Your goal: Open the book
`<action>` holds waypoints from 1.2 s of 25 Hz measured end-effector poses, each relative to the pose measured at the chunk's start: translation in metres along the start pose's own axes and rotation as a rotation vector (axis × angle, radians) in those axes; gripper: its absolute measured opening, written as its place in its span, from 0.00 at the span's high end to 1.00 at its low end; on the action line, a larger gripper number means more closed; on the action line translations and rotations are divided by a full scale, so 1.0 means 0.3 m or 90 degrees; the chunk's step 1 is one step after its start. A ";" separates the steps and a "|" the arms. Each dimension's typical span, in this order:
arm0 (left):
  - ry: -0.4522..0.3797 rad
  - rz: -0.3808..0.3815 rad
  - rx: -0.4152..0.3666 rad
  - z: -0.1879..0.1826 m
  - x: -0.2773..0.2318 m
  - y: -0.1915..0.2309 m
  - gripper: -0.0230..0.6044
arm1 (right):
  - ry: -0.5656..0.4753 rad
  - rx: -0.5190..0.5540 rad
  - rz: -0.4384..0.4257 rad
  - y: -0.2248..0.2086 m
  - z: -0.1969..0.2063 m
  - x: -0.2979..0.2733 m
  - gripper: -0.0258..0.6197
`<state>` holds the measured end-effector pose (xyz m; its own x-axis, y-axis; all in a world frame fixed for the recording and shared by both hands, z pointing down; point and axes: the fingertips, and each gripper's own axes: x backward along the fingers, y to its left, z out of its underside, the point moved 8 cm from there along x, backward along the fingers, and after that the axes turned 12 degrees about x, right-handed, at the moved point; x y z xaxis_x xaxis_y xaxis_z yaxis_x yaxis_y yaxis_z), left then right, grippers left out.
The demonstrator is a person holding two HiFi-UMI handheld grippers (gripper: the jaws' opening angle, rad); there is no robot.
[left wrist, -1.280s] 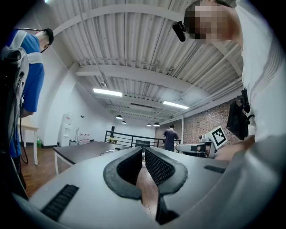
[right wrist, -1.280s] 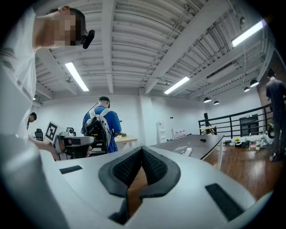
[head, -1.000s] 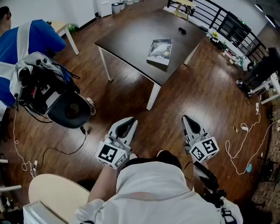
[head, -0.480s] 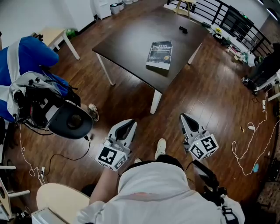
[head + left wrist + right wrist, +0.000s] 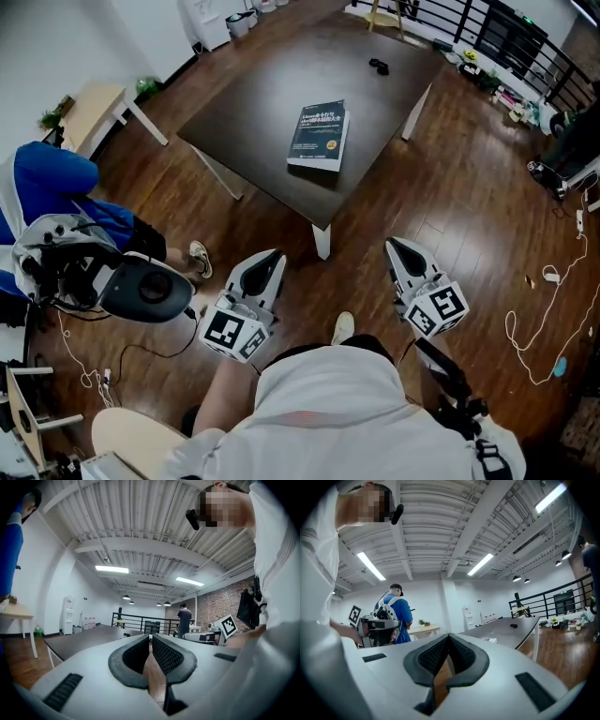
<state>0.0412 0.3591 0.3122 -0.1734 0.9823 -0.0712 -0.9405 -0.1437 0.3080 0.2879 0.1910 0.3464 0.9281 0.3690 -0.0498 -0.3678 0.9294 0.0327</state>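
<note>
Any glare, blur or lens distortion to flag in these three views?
Head view: sharp, the book crisp, a pale sheen on the floor beside the table. Left gripper view: heavy fisheye, black corners, ceiling lights blown out. Right gripper view: same fisheye, the light strips glaring.

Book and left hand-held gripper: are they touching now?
Apart. The head view shows the book closed on the table, and bare floor lies between the table and the left hand-held gripper.
</note>
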 end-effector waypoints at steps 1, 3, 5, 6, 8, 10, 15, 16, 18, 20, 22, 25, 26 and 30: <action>0.004 -0.006 -0.002 -0.006 -0.037 -0.007 0.91 | -0.003 -0.003 -0.005 -0.039 0.008 -0.010 0.96; 0.011 -0.019 -0.010 -0.024 -0.095 -0.020 0.91 | -0.012 -0.016 -0.017 -0.099 0.022 -0.032 0.96; 0.015 -0.025 -0.018 -0.043 -0.150 -0.031 0.91 | -0.021 -0.026 -0.027 -0.150 0.034 -0.053 0.96; 0.017 -0.026 -0.021 -0.050 -0.179 -0.034 0.91 | -0.026 -0.030 -0.030 -0.176 0.040 -0.064 0.96; 0.021 -0.025 -0.025 -0.059 -0.232 -0.037 0.91 | -0.030 -0.039 -0.033 -0.219 0.051 -0.081 0.96; 0.023 -0.023 -0.027 -0.066 -0.278 -0.035 0.91 | -0.026 -0.046 -0.036 -0.253 0.065 -0.097 0.96; 0.025 -0.016 -0.023 -0.068 -0.350 0.008 0.91 | -0.018 -0.056 -0.036 -0.311 0.088 -0.165 0.96; 0.026 -0.015 -0.021 -0.065 -0.358 0.021 0.91 | -0.017 -0.053 -0.036 -0.318 0.087 -0.181 0.96; 0.027 -0.012 -0.019 -0.061 -0.374 0.051 0.91 | -0.017 -0.045 -0.032 -0.328 0.079 -0.209 0.96; 0.024 -0.007 -0.017 -0.066 -0.395 0.084 0.91 | -0.018 -0.038 -0.025 -0.337 0.064 -0.233 0.96; 0.017 0.001 -0.013 -0.079 -0.427 0.124 0.91 | -0.015 -0.031 -0.018 -0.348 0.048 -0.264 0.96; 0.012 0.019 -0.008 -0.098 -0.483 0.200 0.91 | 0.002 -0.020 -0.009 -0.366 0.051 -0.328 0.96; 0.013 0.024 -0.007 -0.103 -0.498 0.230 0.91 | 0.007 -0.019 -0.005 -0.370 0.054 -0.353 0.96; 0.017 0.032 0.009 -0.132 -0.536 0.378 0.91 | 0.026 -0.018 0.007 -0.368 0.045 -0.488 0.96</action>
<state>-0.0491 0.1800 0.3212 -0.2284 0.9703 -0.0802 -0.9261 -0.1911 0.3252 0.1933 0.0342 0.3635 0.9211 0.3787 -0.0905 -0.3799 0.9250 0.0047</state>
